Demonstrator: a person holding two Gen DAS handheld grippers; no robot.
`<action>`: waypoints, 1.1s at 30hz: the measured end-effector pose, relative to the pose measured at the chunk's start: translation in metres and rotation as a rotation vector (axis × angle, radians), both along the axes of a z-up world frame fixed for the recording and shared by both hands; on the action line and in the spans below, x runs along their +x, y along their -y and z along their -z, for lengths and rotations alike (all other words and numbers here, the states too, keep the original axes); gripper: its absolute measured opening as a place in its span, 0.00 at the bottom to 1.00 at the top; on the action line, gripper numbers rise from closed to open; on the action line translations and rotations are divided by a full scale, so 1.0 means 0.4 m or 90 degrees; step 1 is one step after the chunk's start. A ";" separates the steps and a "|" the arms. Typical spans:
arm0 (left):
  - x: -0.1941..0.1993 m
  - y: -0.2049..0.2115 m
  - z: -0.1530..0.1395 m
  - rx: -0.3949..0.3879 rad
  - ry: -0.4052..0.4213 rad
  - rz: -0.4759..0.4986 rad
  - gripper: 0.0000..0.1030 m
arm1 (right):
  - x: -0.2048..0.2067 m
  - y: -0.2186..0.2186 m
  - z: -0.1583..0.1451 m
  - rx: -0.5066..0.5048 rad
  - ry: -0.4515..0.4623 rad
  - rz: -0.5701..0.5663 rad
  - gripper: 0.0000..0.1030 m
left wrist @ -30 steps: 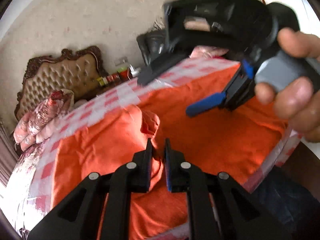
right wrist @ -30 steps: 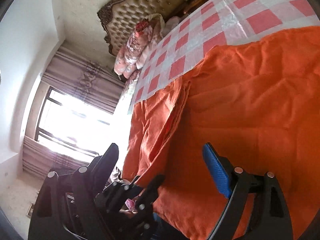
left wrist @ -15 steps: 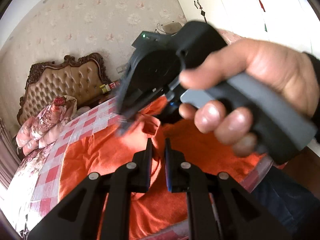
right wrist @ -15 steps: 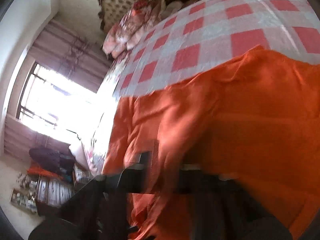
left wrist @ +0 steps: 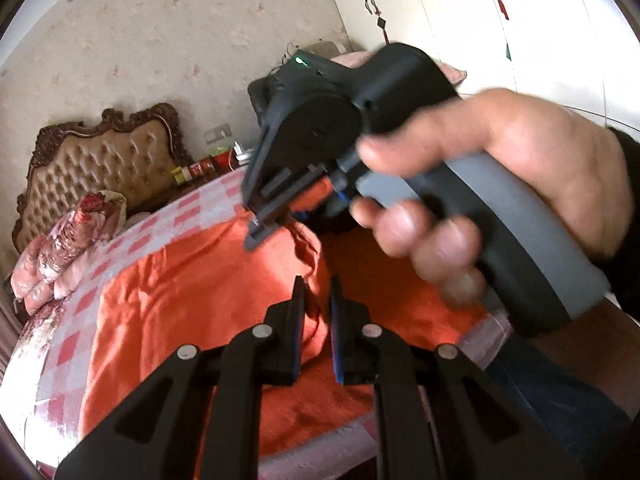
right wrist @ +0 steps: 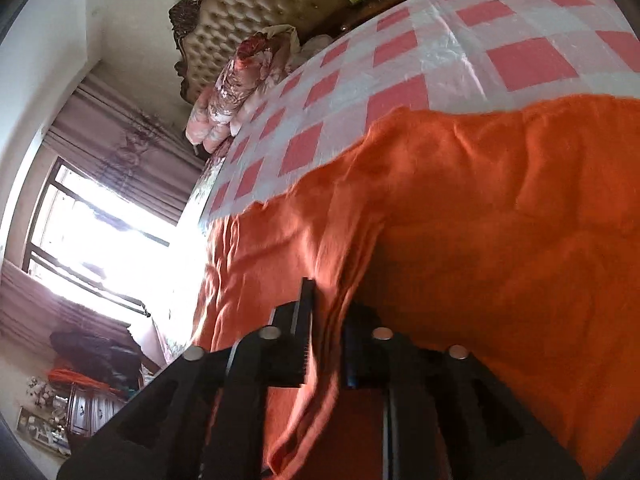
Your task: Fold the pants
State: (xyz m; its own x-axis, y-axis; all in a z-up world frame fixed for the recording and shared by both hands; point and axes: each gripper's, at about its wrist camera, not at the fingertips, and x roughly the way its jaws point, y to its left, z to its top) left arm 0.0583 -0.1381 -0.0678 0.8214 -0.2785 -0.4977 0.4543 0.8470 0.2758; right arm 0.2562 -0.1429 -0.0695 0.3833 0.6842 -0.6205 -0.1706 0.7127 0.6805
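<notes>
Cloth is pinched in both tools. Nearest, the left gripper (left wrist: 316,312) has its jaws closed on a raised fold of the orange pants (left wrist: 192,296), which lie spread over the checked bedspread (left wrist: 192,208). Just beyond that fold, the right gripper (right wrist: 326,332) is likewise clamped on a ridge of the same fabric, a person's hand (left wrist: 500,184) squeezing its handle. The pants look soft, light and limp, so they will sag; I judge hems or waistband the best hold. Farthest from the pants stands the tufted headboard (left wrist: 100,160).
</notes>
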 end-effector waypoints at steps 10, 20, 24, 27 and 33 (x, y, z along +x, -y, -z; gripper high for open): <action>0.000 0.021 0.038 0.003 -0.018 0.003 0.38 | 0.112 -0.036 -0.030 -0.074 0.048 0.017 0.12; -0.107 -0.406 -0.076 -0.276 -0.056 -0.207 0.64 | -0.018 0.014 -0.043 -0.070 0.027 0.049 0.61; -0.132 -0.592 -0.032 -0.352 -0.100 -0.300 0.62 | -0.112 -0.001 -0.045 -0.092 0.048 0.057 0.61; -0.140 -0.611 -0.014 -0.366 -0.116 -0.283 0.61 | -0.157 -0.018 -0.040 -0.118 0.067 0.064 0.61; -0.083 -0.578 0.028 -0.334 -0.151 -0.276 0.38 | -0.194 -0.070 -0.044 -0.239 0.122 0.047 0.57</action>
